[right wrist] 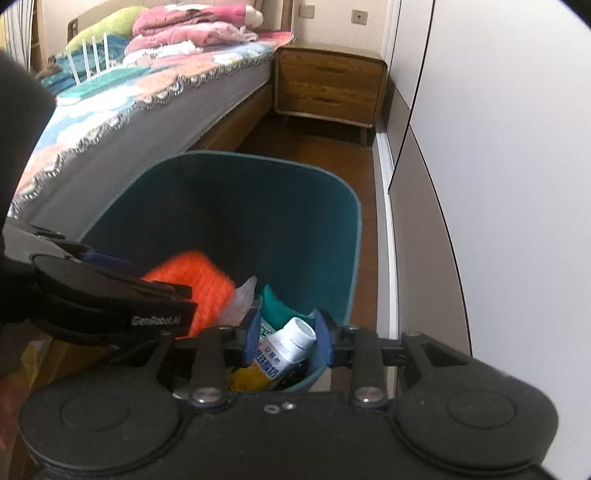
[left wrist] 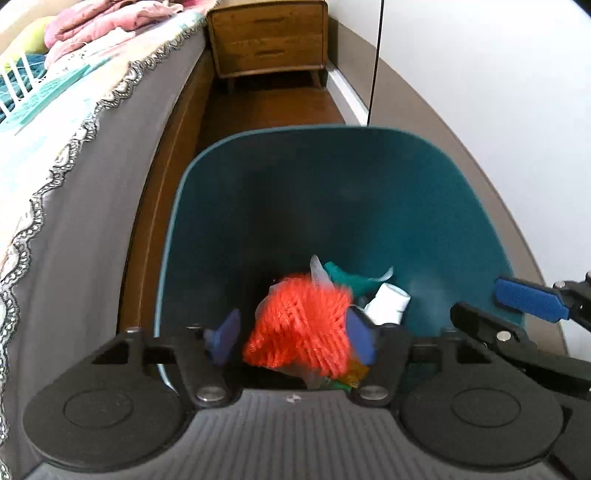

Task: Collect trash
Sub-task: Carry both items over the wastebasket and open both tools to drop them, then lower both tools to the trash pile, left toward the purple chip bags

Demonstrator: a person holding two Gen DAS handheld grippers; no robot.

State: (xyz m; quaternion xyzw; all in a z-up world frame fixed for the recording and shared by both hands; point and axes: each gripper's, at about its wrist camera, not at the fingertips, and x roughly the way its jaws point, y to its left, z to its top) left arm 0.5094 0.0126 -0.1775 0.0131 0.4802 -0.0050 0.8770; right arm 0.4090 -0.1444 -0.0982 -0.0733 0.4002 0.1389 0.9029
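**Both grippers over the teal bin, jaws apart**

The teal trash bin (left wrist: 369,206) stood on the wooden floor (right wrist: 317,144) in the aisle between the bed (right wrist: 155,110) and a white wardrobe wall (right wrist: 498,147), with a wooden nightstand (right wrist: 328,88) at the far end of the aisle.

Left gripper (left wrist: 291,332): held over the near edge of the bin, pointing steeply down into it. Jaws stood apart. An orange mesh bundle (left wrist: 299,328), motion-blurred, sat in the gap between the blue pads; whether the pads touched it could not be told, and neither pad was seen pressing into it.

Right gripper (right wrist: 286,336): beside the left one at the bin's right near corner, also aimed downward. Jaws partly spread, pads clear of everything. Seen through the gap, down inside the bin, lay a white yogurt bottle (right wrist: 291,343) with a screw cap and printed label.

Other contents of the bin: a teal wrapper (right wrist: 277,302), a scrap of clear plastic film (right wrist: 240,295) next to the orange bundle, and a yellow packet (right wrist: 247,380) beneath the bottle.

On the bed were folded pink bedding (right wrist: 184,29) and a patterned cover with a lace edge.
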